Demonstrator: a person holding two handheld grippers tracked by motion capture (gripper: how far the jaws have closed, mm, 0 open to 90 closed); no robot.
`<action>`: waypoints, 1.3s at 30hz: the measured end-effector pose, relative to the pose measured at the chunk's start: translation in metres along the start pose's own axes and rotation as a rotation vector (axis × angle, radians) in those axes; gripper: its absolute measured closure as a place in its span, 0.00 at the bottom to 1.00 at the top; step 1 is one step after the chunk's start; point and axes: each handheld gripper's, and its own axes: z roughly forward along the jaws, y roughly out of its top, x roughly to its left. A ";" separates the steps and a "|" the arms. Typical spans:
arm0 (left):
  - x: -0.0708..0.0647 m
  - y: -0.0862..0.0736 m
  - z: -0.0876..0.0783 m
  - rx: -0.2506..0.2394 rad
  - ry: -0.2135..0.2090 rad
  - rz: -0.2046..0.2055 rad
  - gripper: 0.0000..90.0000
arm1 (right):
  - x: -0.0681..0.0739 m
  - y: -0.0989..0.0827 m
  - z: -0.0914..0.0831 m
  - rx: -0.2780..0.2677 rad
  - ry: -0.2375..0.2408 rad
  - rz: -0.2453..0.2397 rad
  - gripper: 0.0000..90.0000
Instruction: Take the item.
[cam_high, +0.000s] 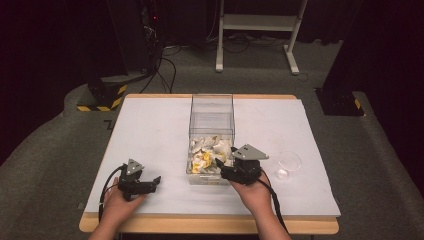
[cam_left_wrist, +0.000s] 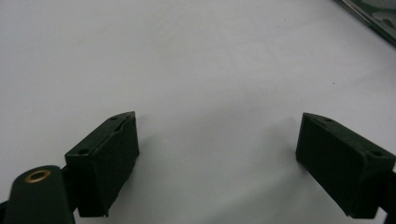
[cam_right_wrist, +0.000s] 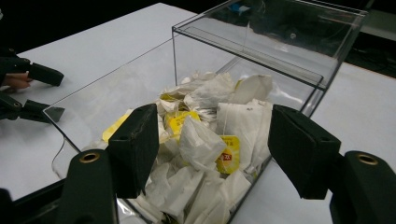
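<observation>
A clear plastic box (cam_high: 211, 131) stands in the middle of the white table (cam_high: 150, 130), open at the top, and its near end holds a loose heap of tea bags (cam_high: 210, 155), white paper sachets with yellow tags among them. The right gripper (cam_high: 220, 166) sits at the near right corner of the box, just at its rim, with its jaws spread fairly wide and nothing between the pads; in the right gripper view the heap of tea bags (cam_right_wrist: 205, 135) lies straight ahead between the two black jaws, inside the box (cam_right_wrist: 261, 42). The left gripper (cam_high: 155, 181) rests low over bare table on the left, well apart from the box, its jaws wide open and empty. A small clear dish (cam_high: 288, 162) lies on the table to the right of the box.
</observation>
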 end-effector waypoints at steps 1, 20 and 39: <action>0.000 0.000 0.000 0.001 0.001 0.001 0.15 | 0.001 0.001 0.003 0.001 0.001 -0.005 0.38; 0.000 0.000 0.000 -0.001 0.000 0.000 0.15 | -0.002 0.008 0.032 0.091 0.033 0.009 0.43; 0.000 0.000 0.000 -0.001 0.001 0.000 0.15 | -0.003 0.007 0.039 0.206 0.043 0.009 0.60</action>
